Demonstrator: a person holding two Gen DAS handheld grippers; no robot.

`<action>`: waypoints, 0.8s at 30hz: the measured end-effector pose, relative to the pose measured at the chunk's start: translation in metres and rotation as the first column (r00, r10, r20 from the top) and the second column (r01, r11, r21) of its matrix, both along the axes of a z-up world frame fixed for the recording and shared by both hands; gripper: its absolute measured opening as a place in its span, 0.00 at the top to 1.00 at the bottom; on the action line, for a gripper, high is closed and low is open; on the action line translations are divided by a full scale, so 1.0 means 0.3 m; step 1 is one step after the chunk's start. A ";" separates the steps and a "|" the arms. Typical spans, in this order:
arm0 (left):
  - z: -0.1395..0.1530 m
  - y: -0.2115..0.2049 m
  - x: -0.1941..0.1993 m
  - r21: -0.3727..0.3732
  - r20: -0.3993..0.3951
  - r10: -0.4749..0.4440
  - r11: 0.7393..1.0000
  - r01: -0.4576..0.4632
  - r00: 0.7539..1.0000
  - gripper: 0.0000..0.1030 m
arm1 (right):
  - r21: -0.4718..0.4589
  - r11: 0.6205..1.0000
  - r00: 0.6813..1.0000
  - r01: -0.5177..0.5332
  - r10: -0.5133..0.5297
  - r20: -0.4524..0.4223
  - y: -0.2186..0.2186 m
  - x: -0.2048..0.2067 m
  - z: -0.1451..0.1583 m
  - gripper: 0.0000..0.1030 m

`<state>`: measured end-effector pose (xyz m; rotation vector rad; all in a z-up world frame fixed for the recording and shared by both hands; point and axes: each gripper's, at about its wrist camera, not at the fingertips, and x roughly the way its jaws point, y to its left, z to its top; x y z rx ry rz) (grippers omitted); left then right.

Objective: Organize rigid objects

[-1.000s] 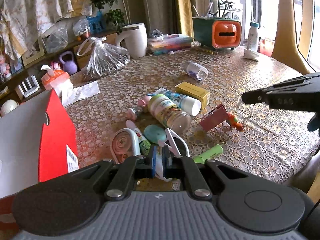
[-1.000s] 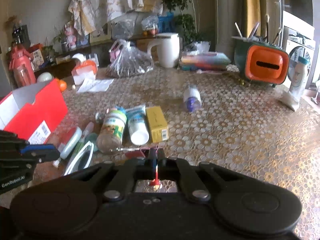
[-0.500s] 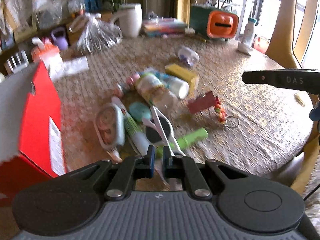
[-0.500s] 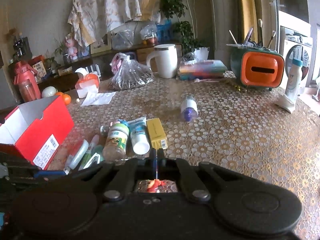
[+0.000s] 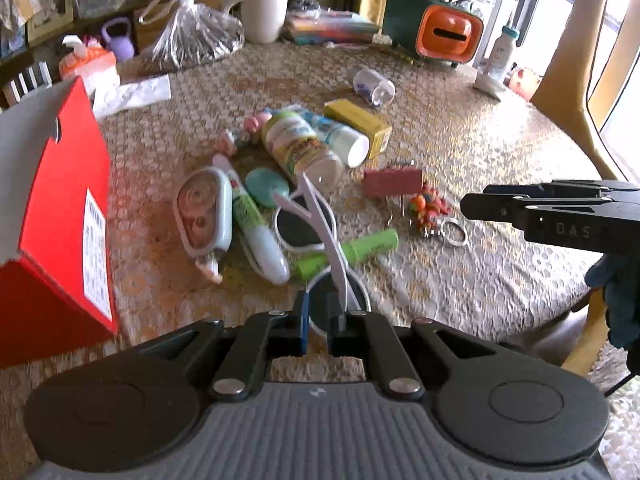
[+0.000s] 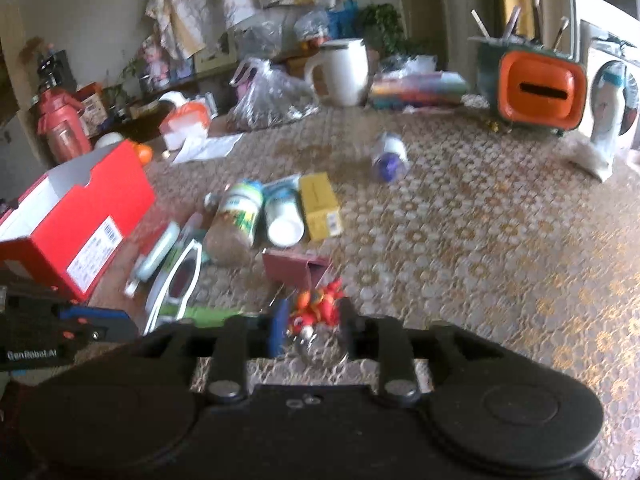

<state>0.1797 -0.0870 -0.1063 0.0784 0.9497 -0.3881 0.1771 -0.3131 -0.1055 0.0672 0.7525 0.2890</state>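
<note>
A pile of small objects lies on the lace-covered table (image 5: 460, 128): white-framed sunglasses (image 5: 316, 224), a green tube (image 5: 352, 250), a jar (image 5: 302, 148), a yellow box (image 5: 358, 122), a maroon clip (image 5: 392, 180) and an orange beaded keychain (image 5: 430, 206). My left gripper (image 5: 318, 320) is slightly open around the near lens of the sunglasses. My right gripper (image 6: 312, 322) is open around the keychain (image 6: 318, 308), its fingers on either side. An open red box (image 5: 52, 216) stands at the left.
A clear vial (image 5: 374, 86) lies farther back. A white mug (image 5: 264, 10), a plastic bag (image 5: 192, 38) and an orange and green organizer (image 5: 442, 34) stand at the far edge. A chair back (image 5: 568, 60) rises at the right.
Both grippers have dropped toward the pile. The right gripper went from shut to open around the keychain. The left gripper opened a little over the sunglasses.
</note>
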 end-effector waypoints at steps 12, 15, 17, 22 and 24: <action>-0.025 0.016 -0.037 -0.160 -0.086 0.014 0.987 -0.028 0.996 0.92 | 0.021 0.999 0.999 -0.042 0.043 -0.025 0.004 -0.004 -0.034 0.40; -0.006 0.054 -0.058 -0.280 -0.034 0.007 0.960 -0.017 0.999 0.92 | 0.022 0.999 0.999 -0.042 0.043 -0.022 -0.001 -0.005 -0.034 0.40; 0.014 0.027 -0.069 -0.194 0.002 0.003 0.981 -0.003 1.000 0.92 | 0.022 0.999 0.999 -0.046 0.046 -0.022 -0.002 -0.006 -0.037 0.40; 0.024 -0.004 -0.073 -0.092 0.041 0.049 0.995 -0.046 0.998 0.92 | 0.004 0.998 0.998 -0.062 0.062 -0.029 0.013 -0.005 -0.044 0.39; 0.020 -0.004 -0.069 -0.102 0.026 0.044 0.994 -0.041 0.999 0.75 | -0.003 0.998 0.997 -0.064 0.064 -0.030 0.016 -0.002 -0.046 0.38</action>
